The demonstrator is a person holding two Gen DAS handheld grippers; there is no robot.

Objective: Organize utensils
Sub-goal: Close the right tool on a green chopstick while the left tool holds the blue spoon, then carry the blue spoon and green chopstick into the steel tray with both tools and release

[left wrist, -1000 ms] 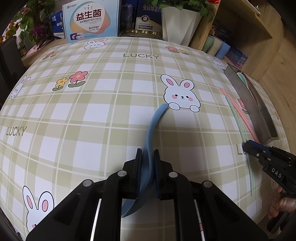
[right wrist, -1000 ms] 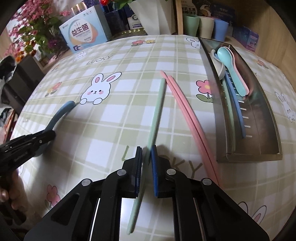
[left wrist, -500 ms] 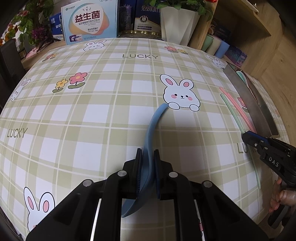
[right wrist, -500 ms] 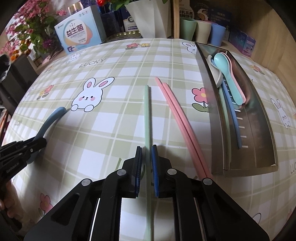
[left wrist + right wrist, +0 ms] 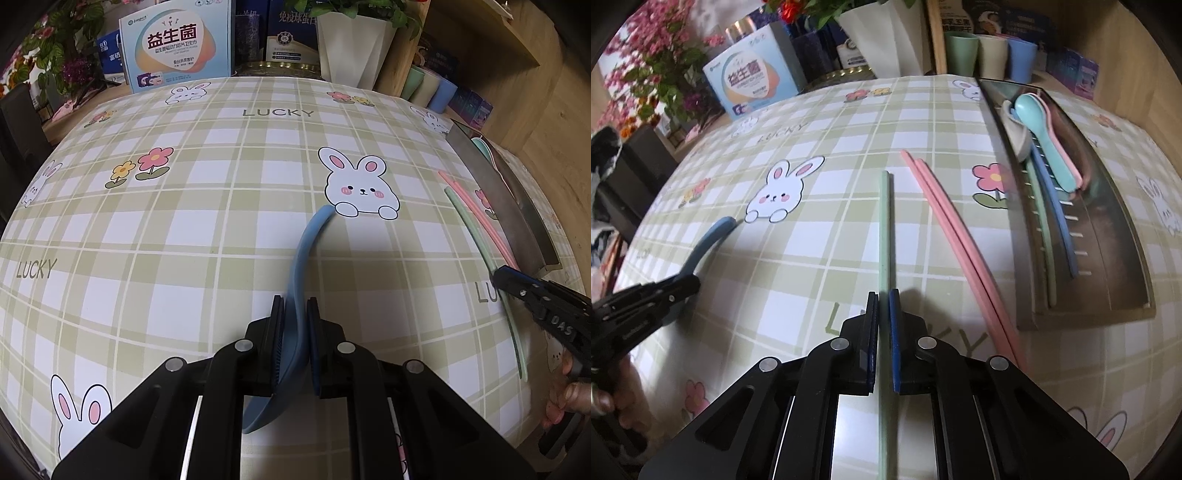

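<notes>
I'm gripping the blue spoon [image 5: 300, 258] in my left gripper [image 5: 295, 343], fingers nearly shut and pressing on both sides of its handle near the bowl. Handle tip is pointing away toward the bunny print, probably so it can go into the tray lengthwise. My right gripper [image 5: 882, 332] has just been closing and is now clamping the green chopstick [image 5: 883, 229] between its fingers, which are as narrow as they get. I'm taking it at mid-length, likely so it stays balanced when lifted. It's lying along the finger line, far end on the table [image 5: 812, 240].

The metal tray [image 5: 1123, 236] is sitting at the right edge of the table, near the chopsticks, well apart from the spoon.

Counts: one green chopstick in my fingers; whether a second green one is under it, I cannot tell. Two pink chopsticks [image 5: 956, 236] are lying side by side, touching, between the green one and the tray. In the tray I'm counting a teal spoon [image 5: 1041, 136], a pink one under it, a grey-white one beside them, plus a blue and a green long handle. Still outside the tray: spoon, green chopstick, pink pair.
</notes>
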